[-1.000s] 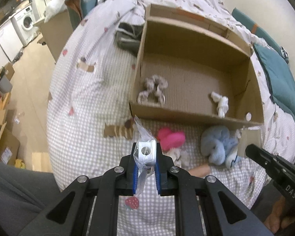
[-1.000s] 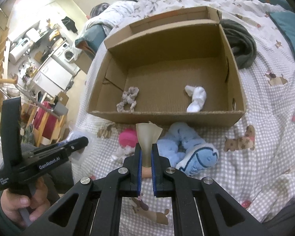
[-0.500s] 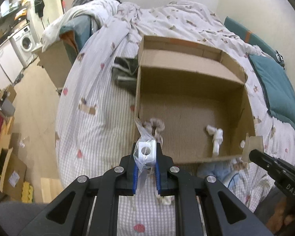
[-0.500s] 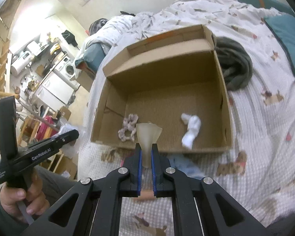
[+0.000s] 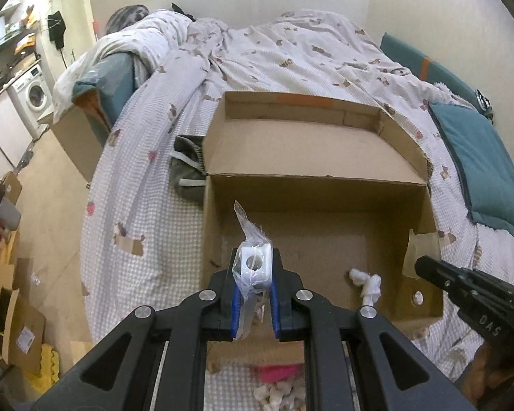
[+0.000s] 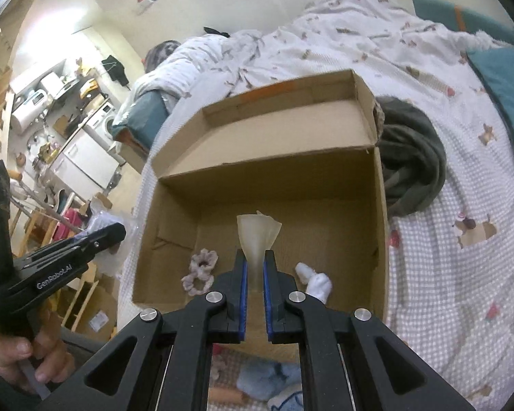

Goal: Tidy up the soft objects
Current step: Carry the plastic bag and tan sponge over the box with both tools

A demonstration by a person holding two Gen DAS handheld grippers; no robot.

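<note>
Over the cardboard box (image 5: 311,178) on the bed, our left gripper (image 5: 253,294) pinches a white block in a clear bag (image 5: 252,265), with the box floor directly below and ahead. From the right wrist view, our right gripper (image 6: 254,294) clamps a pale, translucent, possibly rubbery piece (image 6: 257,236), upright above the near floor between the grey scrunchie (image 6: 200,270) and white sock (image 6: 313,279).
</note>
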